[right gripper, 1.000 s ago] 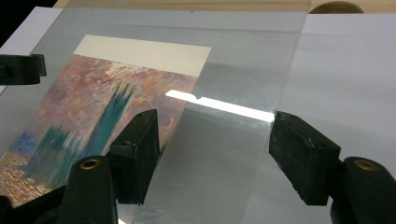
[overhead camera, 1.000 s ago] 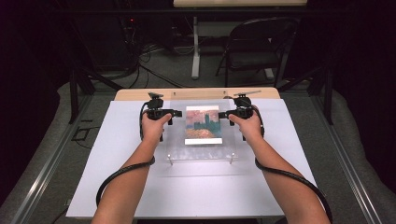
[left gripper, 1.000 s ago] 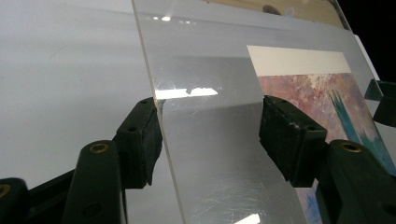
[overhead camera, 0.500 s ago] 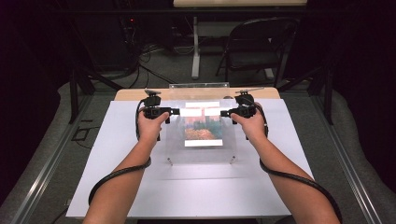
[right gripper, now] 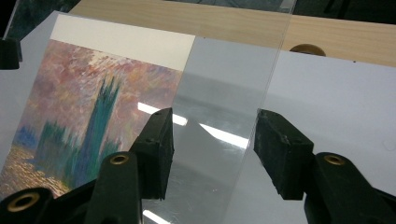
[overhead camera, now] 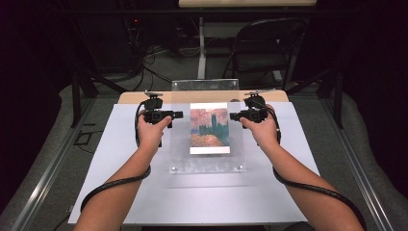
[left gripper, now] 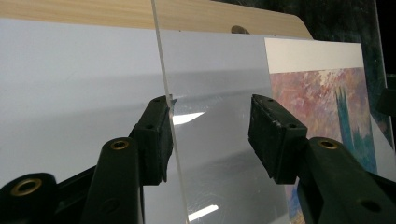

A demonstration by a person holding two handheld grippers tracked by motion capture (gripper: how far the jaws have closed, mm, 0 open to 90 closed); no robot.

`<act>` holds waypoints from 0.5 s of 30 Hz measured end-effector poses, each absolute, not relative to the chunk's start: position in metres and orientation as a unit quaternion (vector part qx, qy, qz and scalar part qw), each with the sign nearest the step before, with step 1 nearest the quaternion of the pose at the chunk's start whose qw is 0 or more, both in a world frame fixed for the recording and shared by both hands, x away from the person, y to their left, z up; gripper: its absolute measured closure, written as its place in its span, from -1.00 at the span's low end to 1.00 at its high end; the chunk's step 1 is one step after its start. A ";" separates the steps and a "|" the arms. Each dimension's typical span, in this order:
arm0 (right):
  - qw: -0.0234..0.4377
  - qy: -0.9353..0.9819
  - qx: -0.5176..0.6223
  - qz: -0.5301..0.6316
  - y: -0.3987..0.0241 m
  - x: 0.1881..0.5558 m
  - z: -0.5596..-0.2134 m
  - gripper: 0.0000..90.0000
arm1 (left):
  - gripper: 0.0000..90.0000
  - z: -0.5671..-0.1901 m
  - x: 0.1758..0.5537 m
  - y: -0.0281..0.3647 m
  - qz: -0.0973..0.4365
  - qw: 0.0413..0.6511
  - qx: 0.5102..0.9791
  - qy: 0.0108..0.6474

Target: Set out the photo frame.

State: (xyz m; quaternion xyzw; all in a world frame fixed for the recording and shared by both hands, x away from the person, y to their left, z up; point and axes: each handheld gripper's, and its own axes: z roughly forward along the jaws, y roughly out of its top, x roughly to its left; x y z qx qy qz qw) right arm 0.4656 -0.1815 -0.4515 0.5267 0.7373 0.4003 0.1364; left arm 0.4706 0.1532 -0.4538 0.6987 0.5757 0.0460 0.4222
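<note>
A clear acrylic sheet [overhead camera: 181,147] lies over a painted print [overhead camera: 210,127] of a blue tower under a pink sky, on the white mat [overhead camera: 144,192]. My left gripper [overhead camera: 179,115] is at the sheet's left side and my right gripper [overhead camera: 232,116] at its right side. In the left gripper view the sheet [left gripper: 215,70] has its edge between the jaws of the left gripper [left gripper: 210,135], close to the left-hand one. In the right gripper view the sheet's edge [right gripper: 250,140] runs just inside the right-hand jaw of the right gripper [right gripper: 212,149]. Both pairs of jaws have just been closing, and neither presses on the sheet from both sides.
A wooden board [overhead camera: 139,97] borders the mat's far edge, with a small clear panel [overhead camera: 205,85] standing behind it. The sheet's near edge carries several small fasteners [overhead camera: 207,168]. A folding chair [overhead camera: 262,48] and cables sit on the floor beyond the table.
Both hands have shifted slightly toward the far edge beside the sheet. The print stays in the same place.
</note>
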 end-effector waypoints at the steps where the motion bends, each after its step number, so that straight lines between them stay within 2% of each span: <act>1: 0.138 0.738 0.526 0.400 -0.181 0.464 -0.450 0.06 | 0.12 -0.452 0.469 0.153 0.049 0.423 0.699 0.575; 15: 0.161 0.737 0.516 0.406 -0.184 0.436 -0.430 0.26 | 0.22 -0.433 0.440 0.156 0.069 0.437 0.702 0.558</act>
